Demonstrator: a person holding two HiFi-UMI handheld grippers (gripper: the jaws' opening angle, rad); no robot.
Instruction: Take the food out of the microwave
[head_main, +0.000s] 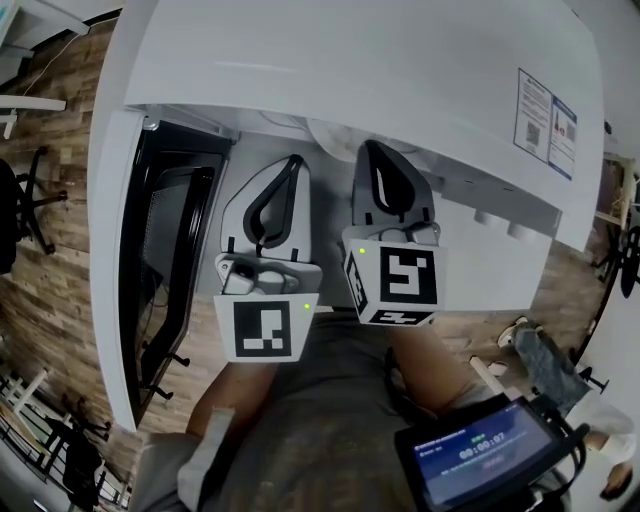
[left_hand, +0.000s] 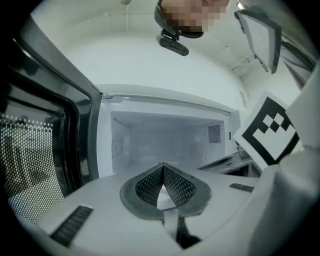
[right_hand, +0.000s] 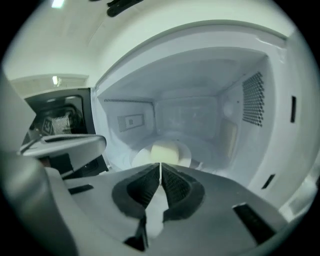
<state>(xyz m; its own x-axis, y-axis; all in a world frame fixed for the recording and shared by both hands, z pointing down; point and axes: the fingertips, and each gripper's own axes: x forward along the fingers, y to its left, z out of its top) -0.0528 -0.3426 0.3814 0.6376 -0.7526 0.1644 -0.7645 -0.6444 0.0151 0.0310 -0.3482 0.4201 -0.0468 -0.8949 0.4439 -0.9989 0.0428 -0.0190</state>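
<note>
Left gripper (left_hand: 162, 166), right gripper (right_hand: 160, 166): closed, empty — right gripper view alone shows food (right_hand: 165, 151), perhaps bread.

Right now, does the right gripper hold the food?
No, the right gripper is shut on nothing, and the food sits inside the microwave ahead of it.

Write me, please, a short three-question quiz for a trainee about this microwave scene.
1. True or false: the dark-windowed door of the white boxy microwave stands open.
2. The pale yellow lump of food lies: A) on the round white plate inside the microwave; B) on the door; C) on the microwave's roof.
3. Fill in: the left tool and the right tool both have their jaws ____, with nothing between them.
Key: 1 true; 2 A; 3 shut.
</note>
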